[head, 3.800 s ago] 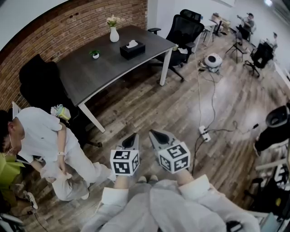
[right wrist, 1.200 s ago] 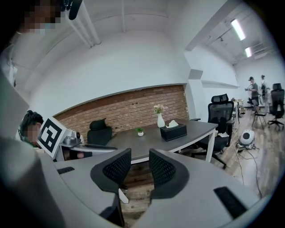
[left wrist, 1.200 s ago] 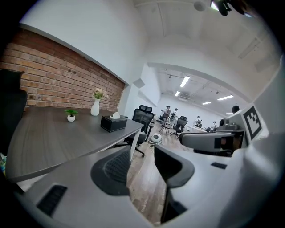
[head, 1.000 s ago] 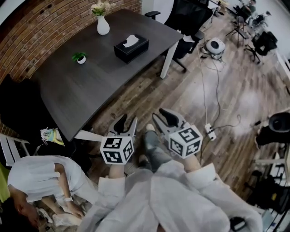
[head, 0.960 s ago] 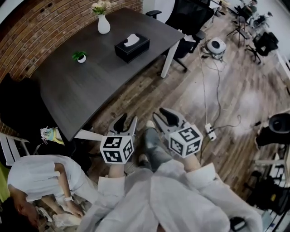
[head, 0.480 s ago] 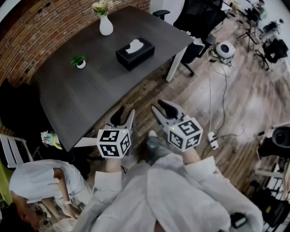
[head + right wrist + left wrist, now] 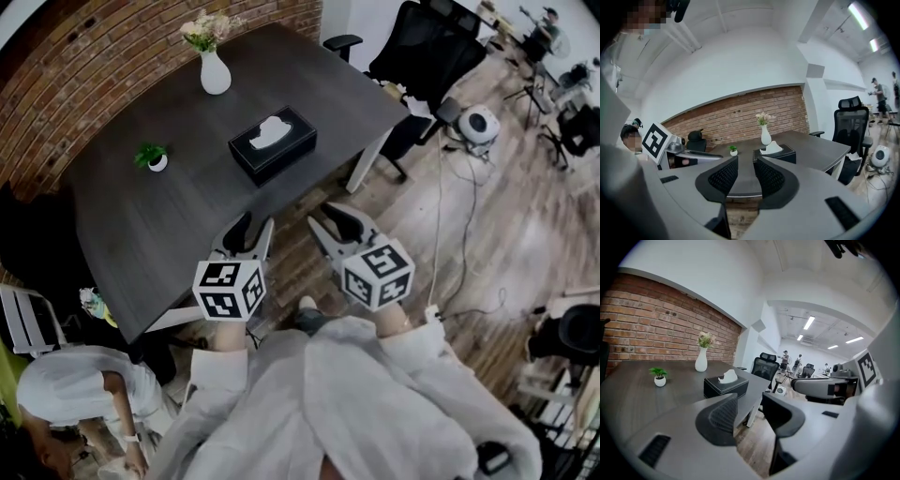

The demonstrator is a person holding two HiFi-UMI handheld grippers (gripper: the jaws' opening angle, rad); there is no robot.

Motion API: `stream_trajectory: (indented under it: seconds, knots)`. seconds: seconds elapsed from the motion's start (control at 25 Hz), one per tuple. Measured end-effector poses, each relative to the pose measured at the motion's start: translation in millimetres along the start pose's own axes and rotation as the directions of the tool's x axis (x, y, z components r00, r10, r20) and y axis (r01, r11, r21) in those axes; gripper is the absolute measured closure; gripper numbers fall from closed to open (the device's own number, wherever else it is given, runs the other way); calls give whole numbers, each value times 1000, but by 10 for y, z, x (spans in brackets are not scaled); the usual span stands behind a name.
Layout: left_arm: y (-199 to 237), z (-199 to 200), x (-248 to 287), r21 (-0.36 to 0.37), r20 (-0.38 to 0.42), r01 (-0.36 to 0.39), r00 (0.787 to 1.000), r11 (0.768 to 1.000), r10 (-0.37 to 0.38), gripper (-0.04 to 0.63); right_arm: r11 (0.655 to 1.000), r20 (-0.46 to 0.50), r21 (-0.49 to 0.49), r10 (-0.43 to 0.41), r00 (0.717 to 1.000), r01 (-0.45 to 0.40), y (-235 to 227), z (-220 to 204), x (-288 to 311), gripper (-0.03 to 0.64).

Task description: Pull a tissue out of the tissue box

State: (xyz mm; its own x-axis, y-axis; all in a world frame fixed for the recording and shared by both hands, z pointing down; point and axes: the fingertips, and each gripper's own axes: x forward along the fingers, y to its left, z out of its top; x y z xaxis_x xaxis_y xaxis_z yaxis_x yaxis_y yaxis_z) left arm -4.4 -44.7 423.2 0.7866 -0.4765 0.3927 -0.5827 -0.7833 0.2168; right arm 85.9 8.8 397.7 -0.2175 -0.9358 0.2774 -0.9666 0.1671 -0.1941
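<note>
A black tissue box [image 7: 272, 148] with a white tissue [image 7: 271, 127] sticking out of its top stands on the dark grey table [image 7: 178, 206]. Both grippers hang in the air at the table's near edge, short of the box. My left gripper [image 7: 254, 229] is open with nothing between its fingers, and the box [image 7: 725, 386] shows beyond its jaws [image 7: 750, 400]. My right gripper [image 7: 327, 219] is also open and empty; the box [image 7: 782, 153] lies just past its jaws [image 7: 746, 162].
A white vase with flowers [image 7: 215, 68] and a small potted plant [image 7: 156, 158] stand further back on the table, by the brick wall. A black office chair [image 7: 433, 54] is at the table's right end. Cables and a power strip [image 7: 435, 315] lie on the wood floor. A person crouches at lower left [image 7: 80, 394].
Both grippers have travelled forward toward the table, and the tissue box now lies closer to them in the head view. Their jaws stand as before.
</note>
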Motion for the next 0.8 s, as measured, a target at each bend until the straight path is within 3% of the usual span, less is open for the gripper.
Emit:
stream_trajectory:
  seconds: [0.28, 0.52, 0.8]
  knots:
    - [-29, 91, 425, -17, -20, -15, 1000, 1000, 15, 446, 1000, -18, 24, 19, 1000, -18, -439, 36, 152, 497]
    - [4, 76, 577, -26, -40, -23, 999, 999, 22, 446, 996, -27, 58, 76, 997, -74, -453, -44, 266, 495]
    - [120, 91, 725, -36, -53, -31, 998, 999, 29, 446, 996, -51, 73, 55, 997, -51, -618, -86, 369, 497]
